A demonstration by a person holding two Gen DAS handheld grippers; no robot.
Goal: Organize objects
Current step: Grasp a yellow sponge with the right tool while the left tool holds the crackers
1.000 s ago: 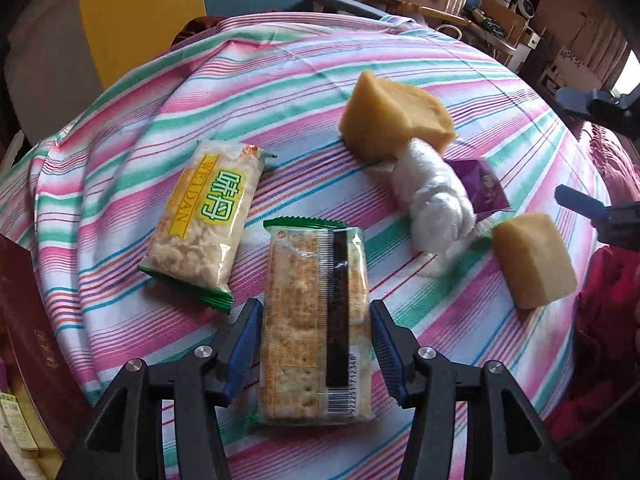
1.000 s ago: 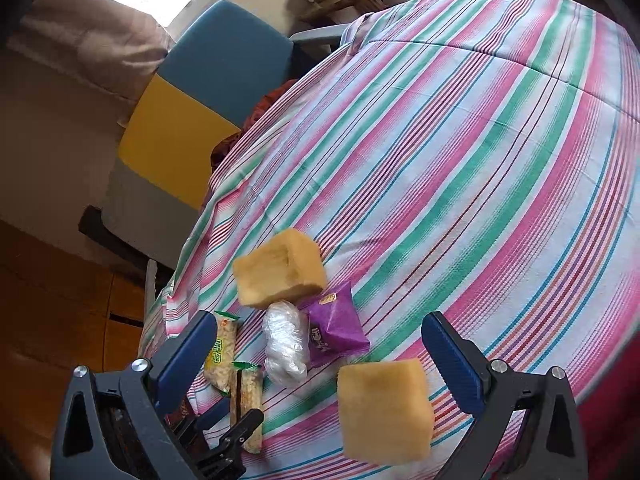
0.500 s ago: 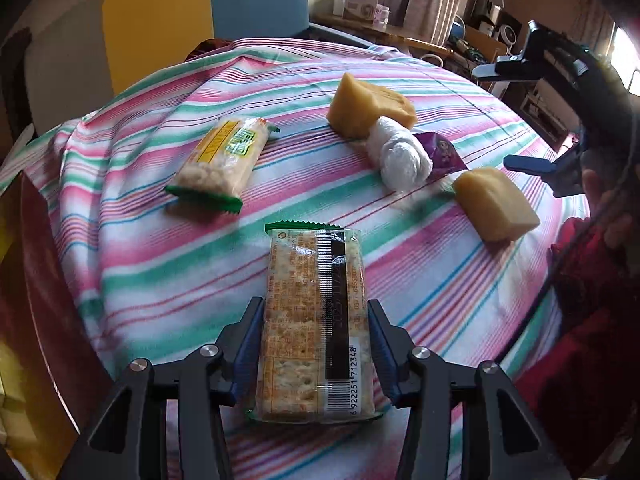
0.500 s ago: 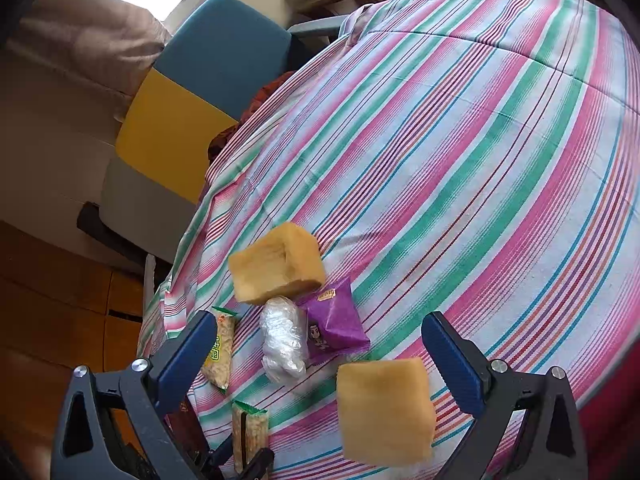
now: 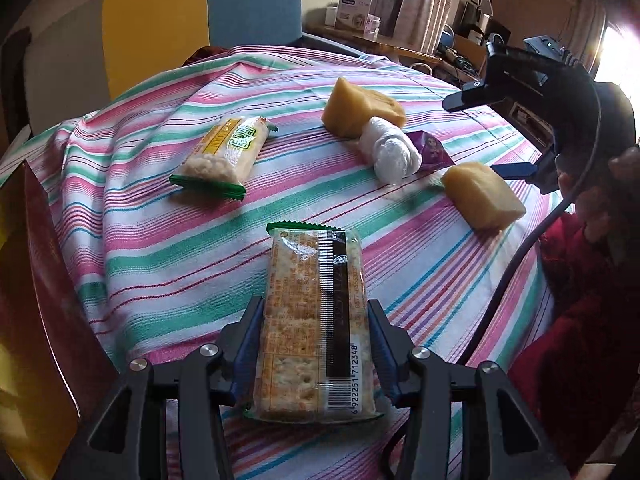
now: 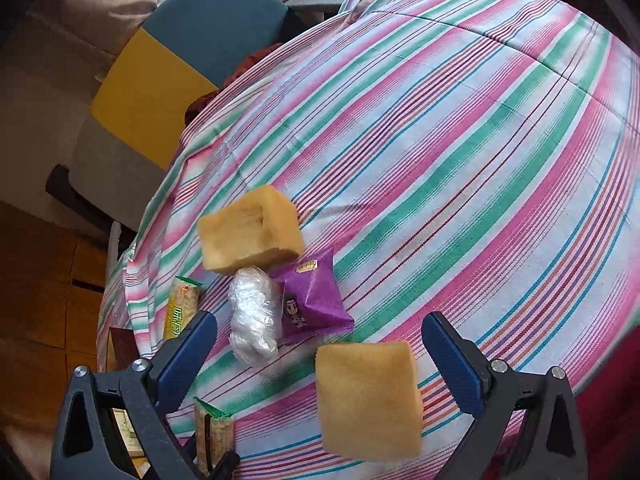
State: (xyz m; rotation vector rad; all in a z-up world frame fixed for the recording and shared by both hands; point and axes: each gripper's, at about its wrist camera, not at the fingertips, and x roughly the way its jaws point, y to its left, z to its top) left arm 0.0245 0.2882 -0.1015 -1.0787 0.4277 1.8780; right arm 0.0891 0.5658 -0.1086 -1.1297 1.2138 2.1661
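— Which packet is the left gripper (image 5: 316, 344) taking now?

— It is holding the cracker packet (image 5: 316, 320). The two blue pads are pressing on the long sides of the packet, near the barcode end, so the jaws are narrow and closed on it. The long axis of the packet is running straight away from the gripper, with the green end pointing to the middle of the striped tablecloth (image 5: 168, 264).

— And the right gripper (image 6: 320, 364)?

— It is staying wide, holding nothing. It is hanging above the near yellow sponge block (image 6: 368, 400), which is lying between its fingers but lower, on the cloth. I think this arm is nearer to the block than the left one.

— Where are the other things lying?

— The puffed rice bar (image 5: 224, 152) is lying to the left and farther, tilted. The second sponge block (image 5: 360, 108), the white plastic-wrapped roll (image 5: 388, 152) and the purple snack packet (image 6: 312, 300) are touching each other, farther from the grippers.

— So what is deciding the next move?

— I am guessing the cracker packet should go beside the rice bar, so the left gripper must carry it forward and left.
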